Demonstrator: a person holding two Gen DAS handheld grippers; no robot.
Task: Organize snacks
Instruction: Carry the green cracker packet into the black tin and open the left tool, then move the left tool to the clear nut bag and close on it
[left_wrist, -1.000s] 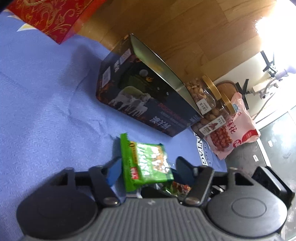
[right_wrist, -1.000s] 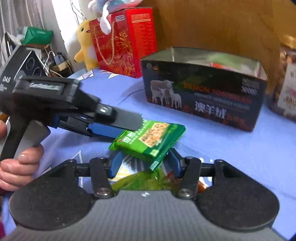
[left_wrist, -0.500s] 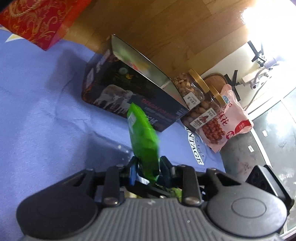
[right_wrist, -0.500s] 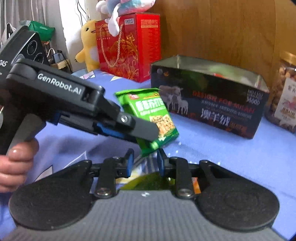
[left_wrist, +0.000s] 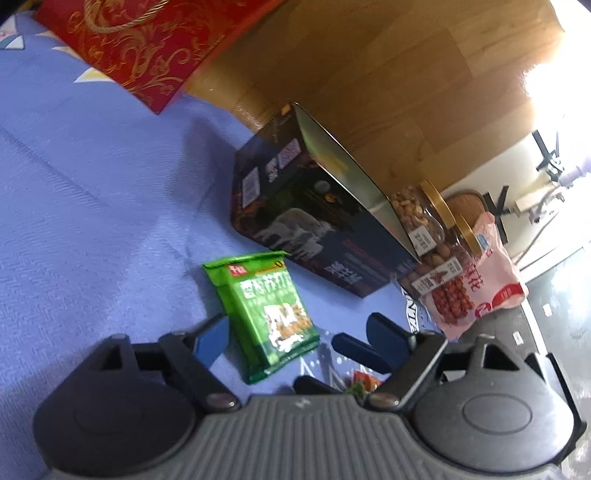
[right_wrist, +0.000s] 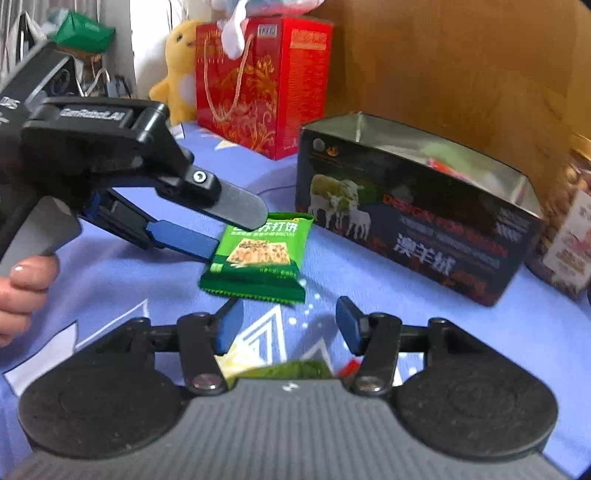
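Nearby, dark open box (right_wrist: 417, 218) behind green cracker packet (right_wrist: 258, 254); nut jars (left_wrist: 424, 221) beyond.

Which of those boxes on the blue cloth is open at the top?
The dark box with the sheep picture: its top is open, showing a shiny lining. The red gift box behind it is closed.

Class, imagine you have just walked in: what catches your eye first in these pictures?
A bright green cracker packet lies flat on the blue cloth, between the opening left gripper and right gripper. Behind it stands a dark open box, with a red gift bag further back.
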